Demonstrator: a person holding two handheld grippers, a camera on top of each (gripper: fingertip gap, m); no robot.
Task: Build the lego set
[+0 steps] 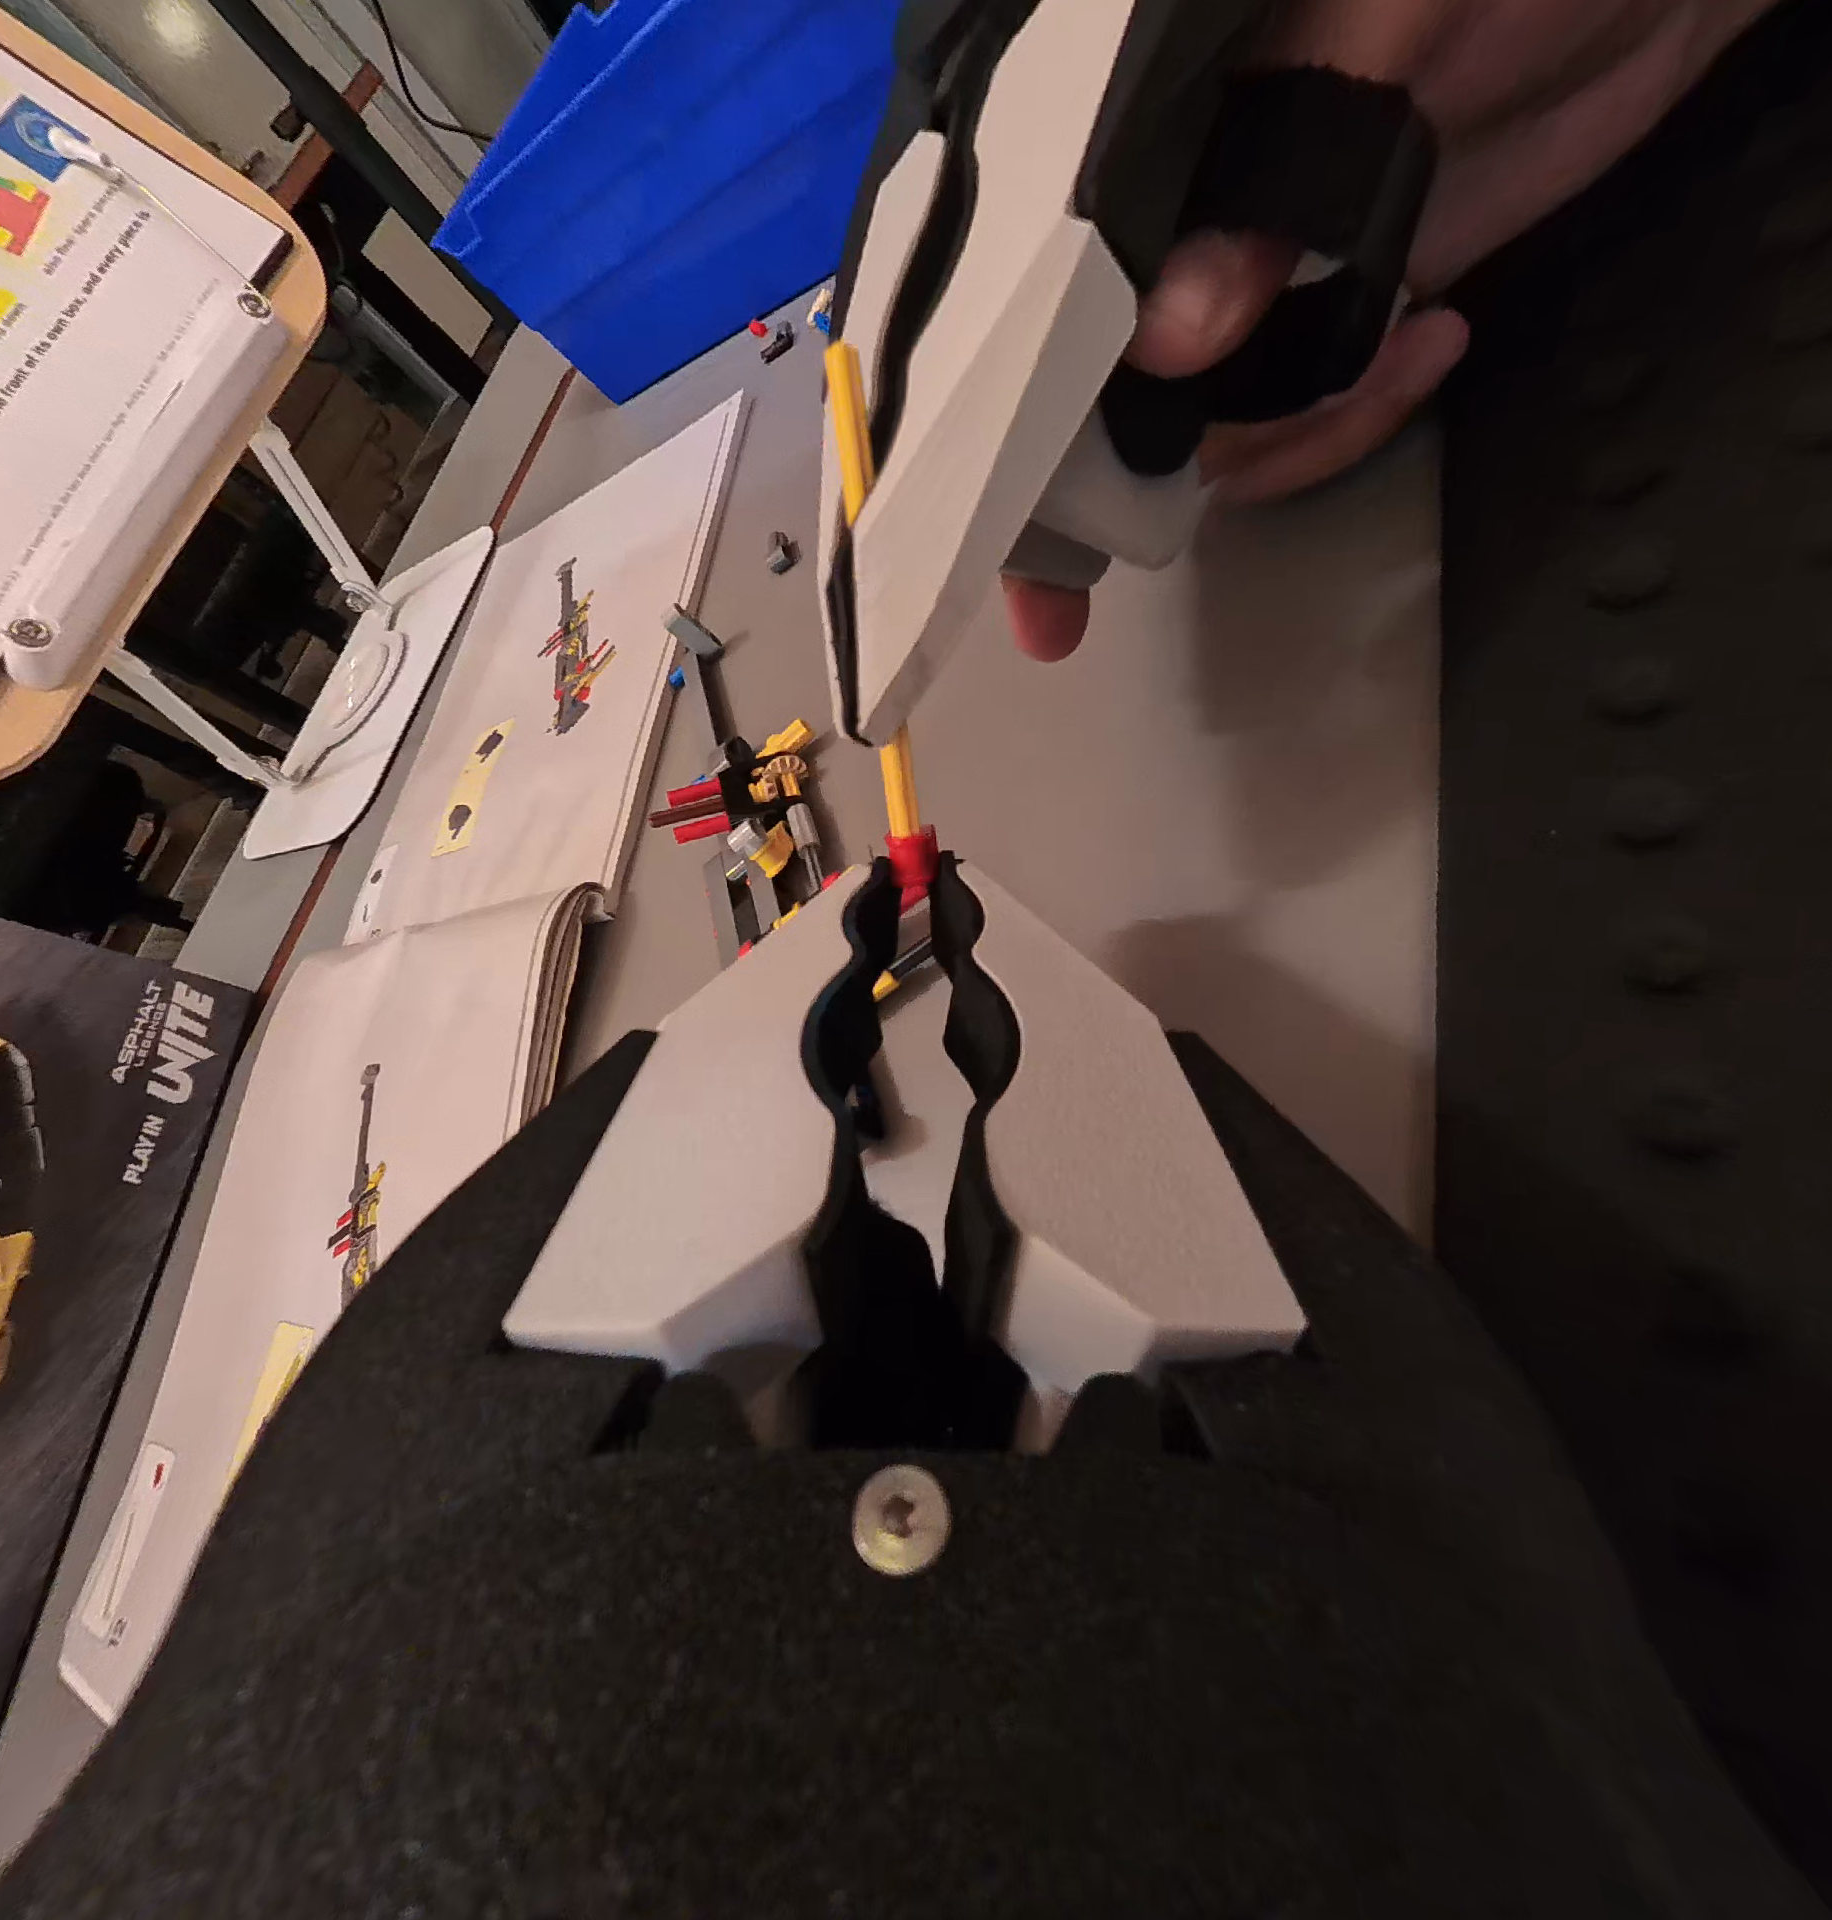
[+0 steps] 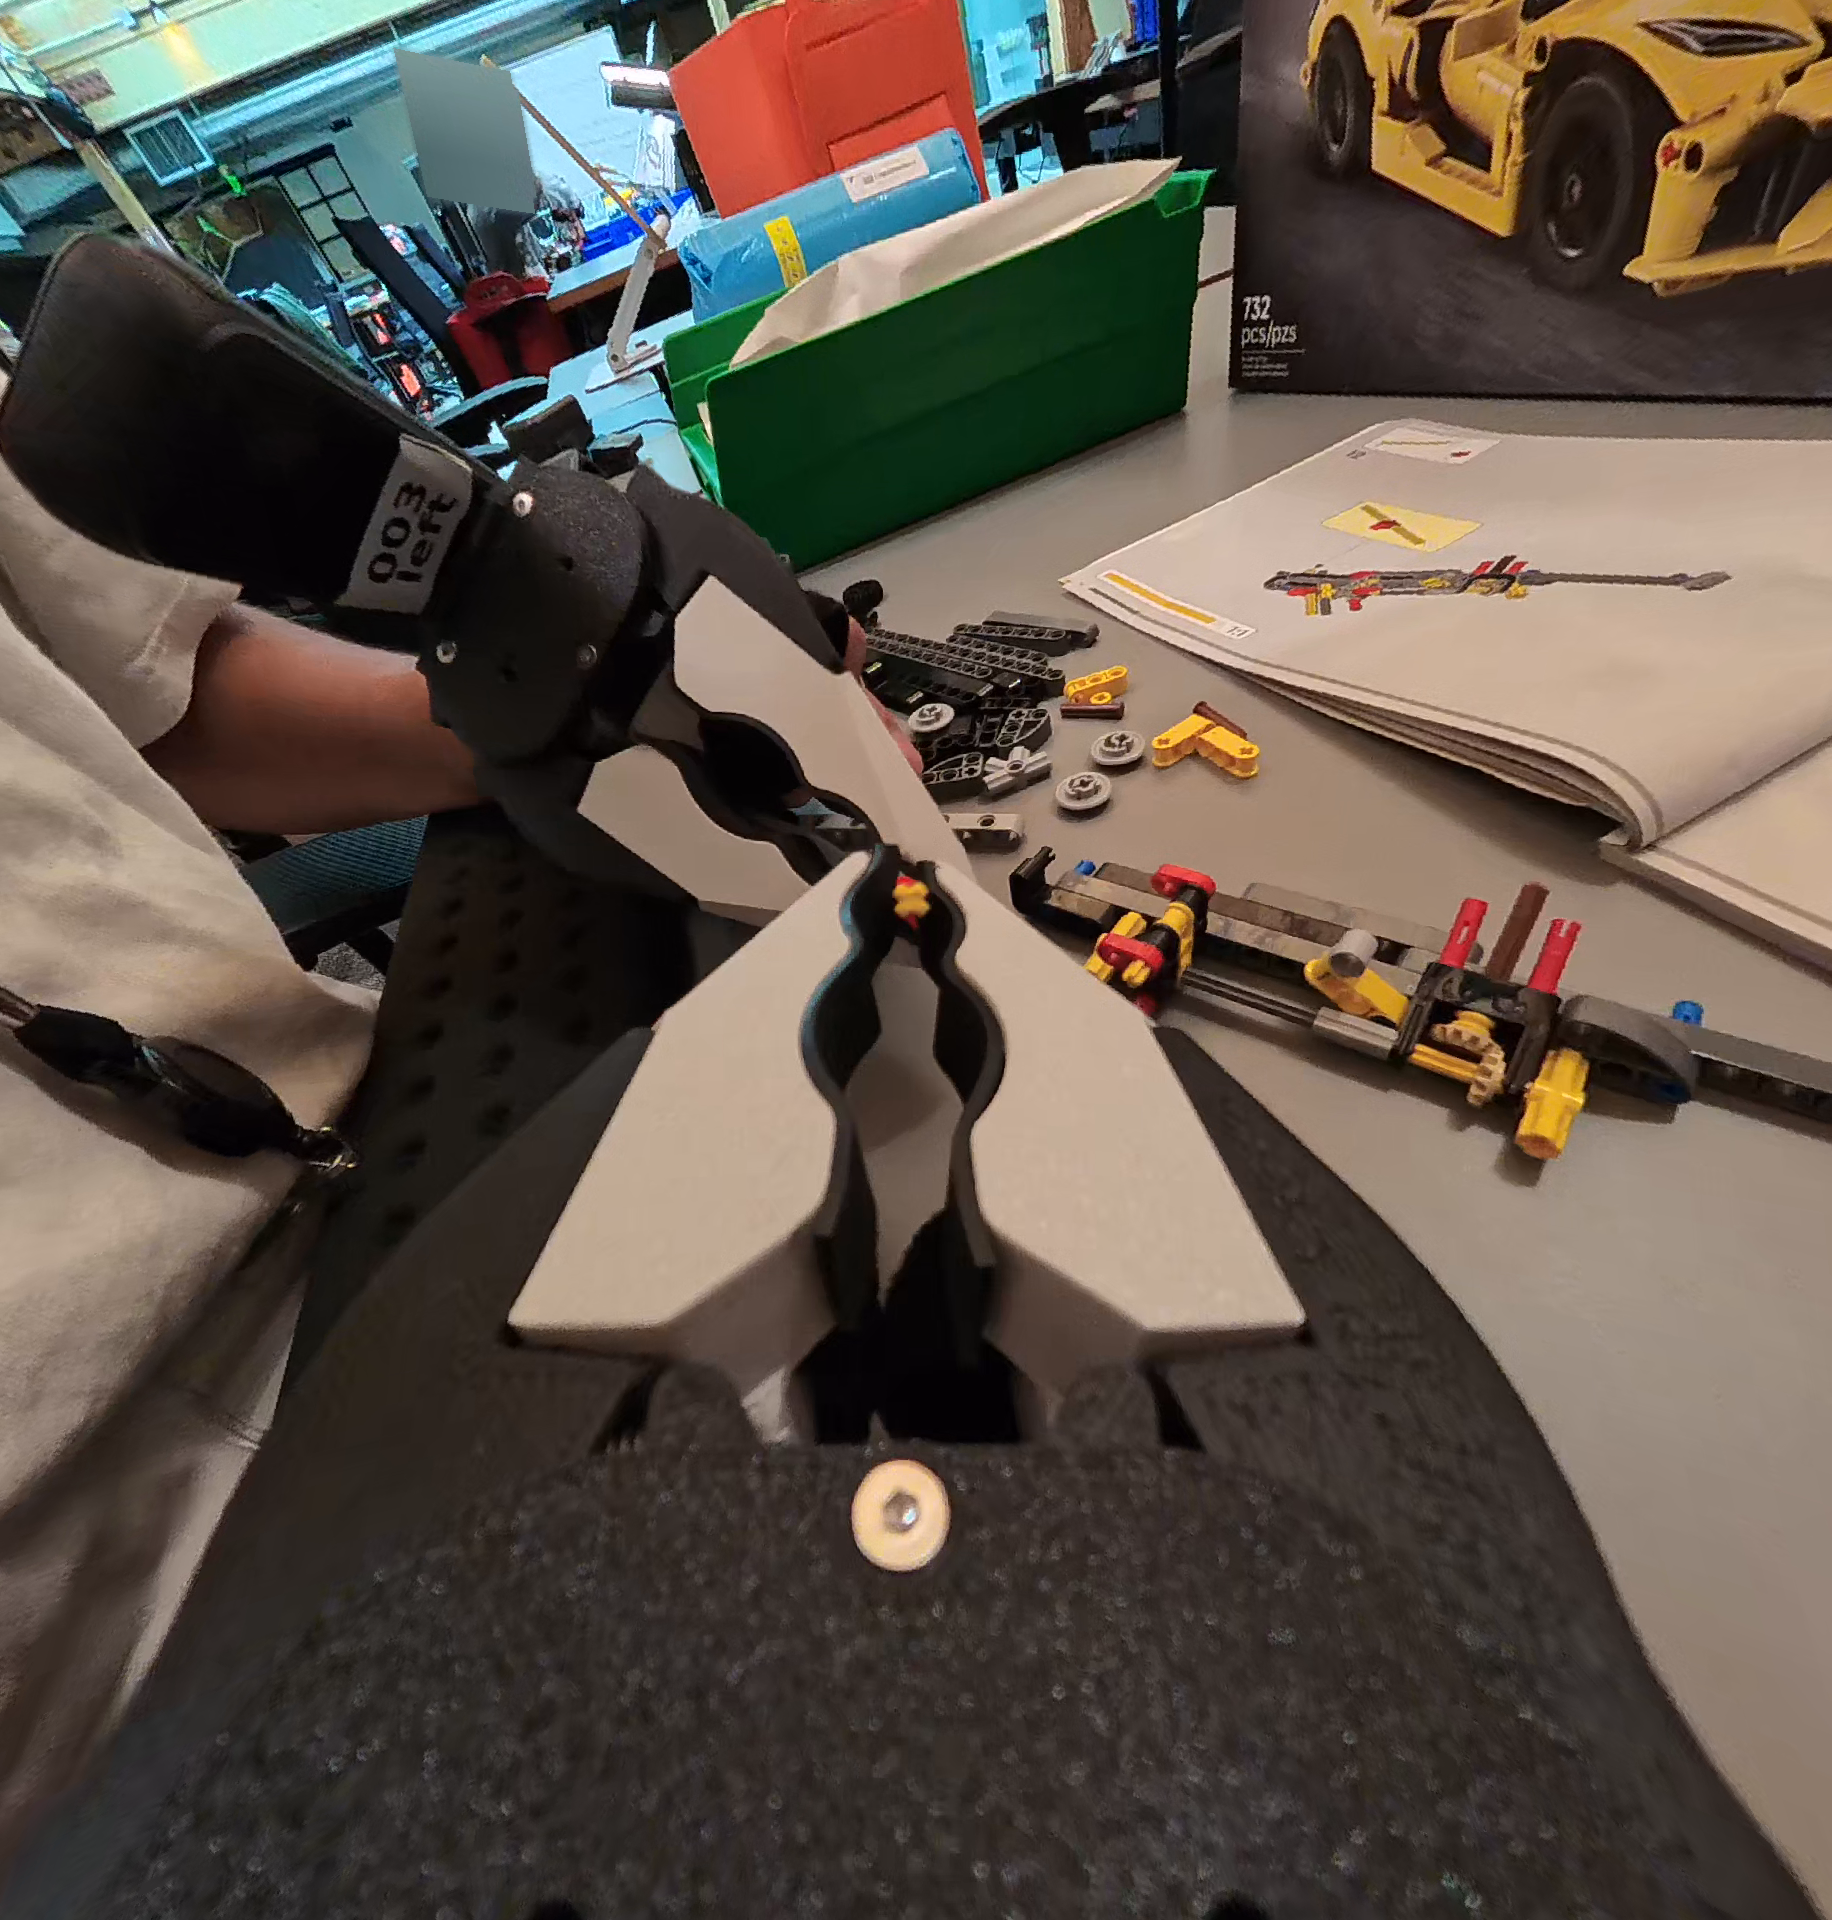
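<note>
The build looks to be at an early stage. One long, partly built chassis (image 2: pixel 1411 987) of grey and black beams lies on the grey table (image 2: pixel 1514 1455), already fitted with yellow gears and with red, brown and blue pins, while a heap of loose parts (image 2: pixel 995 707) (black beams, grey wheels, yellow connectors) waits beyond it beside the open instruction booklet (image 2: pixel 1463 623). The box (image 2: pixel 1556 187) standing behind shows a full yellow car, so by this judgement most of the set is still to be assembled. The step in hand is a small sub-assembly held in the air above the table: the right gripper (image 1: pixel 850 665) is clamped along a yellow axle (image 1: pixel 899 779), and the left gripper (image 1: pixel 907 883) is pinched at its tips on a red bush (image 1: pixel 910 854) sitting at the axle's lower end. Whether the bush is fully seated cannot be told.
</note>
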